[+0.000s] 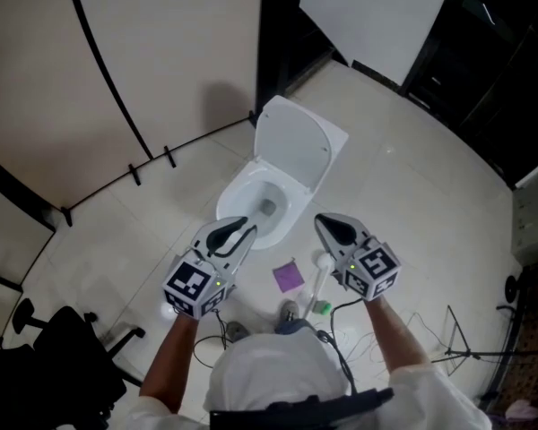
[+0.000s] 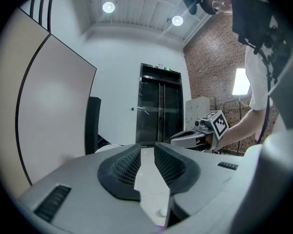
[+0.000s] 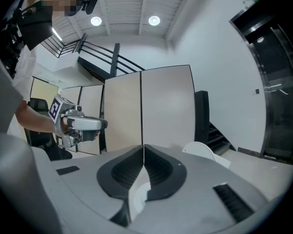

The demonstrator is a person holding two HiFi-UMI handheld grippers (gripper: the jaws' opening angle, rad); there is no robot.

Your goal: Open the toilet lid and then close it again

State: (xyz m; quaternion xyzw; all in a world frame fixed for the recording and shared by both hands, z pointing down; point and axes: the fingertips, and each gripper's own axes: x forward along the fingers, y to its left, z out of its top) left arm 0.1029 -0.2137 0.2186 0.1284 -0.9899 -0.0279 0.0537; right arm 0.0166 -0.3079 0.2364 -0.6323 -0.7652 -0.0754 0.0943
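Left tool [image 1: 240,231], jaws narrowly apart and empty, hangs by the near rim of the toilet bowl [image 1: 236,191] — right tool [image 1: 326,226] is closed on nothing. Toilet lid [image 1: 296,146] stands raised behind the open bowl — grey drain showing inside.

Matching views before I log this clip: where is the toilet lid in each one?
Head view: lid raised, upper centre, behind the bowl.
Left gripper view: only its top edge, peeking over the left finger.
Right gripper view: lid just right of the fingers.
Shared landmark: the dark post behind the lid.
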